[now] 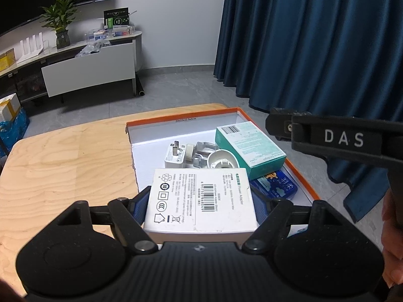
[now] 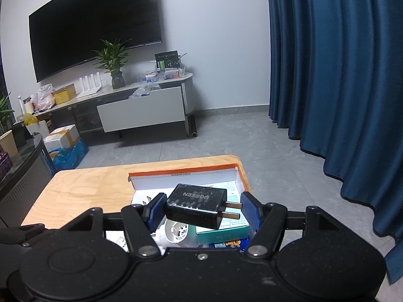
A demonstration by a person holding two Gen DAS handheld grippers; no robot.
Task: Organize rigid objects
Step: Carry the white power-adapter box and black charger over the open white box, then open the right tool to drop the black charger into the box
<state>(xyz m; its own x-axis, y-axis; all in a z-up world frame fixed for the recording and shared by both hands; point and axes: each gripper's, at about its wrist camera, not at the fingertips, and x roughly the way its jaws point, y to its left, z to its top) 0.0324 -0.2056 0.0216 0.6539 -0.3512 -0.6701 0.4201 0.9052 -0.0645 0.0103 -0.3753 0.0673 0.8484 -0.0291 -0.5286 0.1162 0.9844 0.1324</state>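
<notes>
My left gripper (image 1: 201, 210) is shut on a white power-adapter box (image 1: 201, 193), its blue pads (image 1: 139, 202) pressing both sides, just above the near end of an orange-rimmed white tray (image 1: 181, 123). In the tray lie a green box (image 1: 249, 148), a white plug (image 1: 175, 156), a white round part (image 1: 223, 161) and a blue packet (image 1: 277, 186). My right gripper (image 2: 202, 209) is shut on a black UGREEN charger (image 2: 195, 205), held end to end with its prongs toward the right pad, above the tray (image 2: 183, 173) and the green box (image 2: 221, 231).
The tray sits at the right end of a light wooden table (image 1: 63, 163). The black frame marked DAS (image 1: 342, 138) of the other tool reaches in from the right, with a hand (image 1: 393, 239) behind it. A blue curtain (image 2: 340, 75) hangs right; a TV stand (image 2: 141, 110) stands beyond the floor.
</notes>
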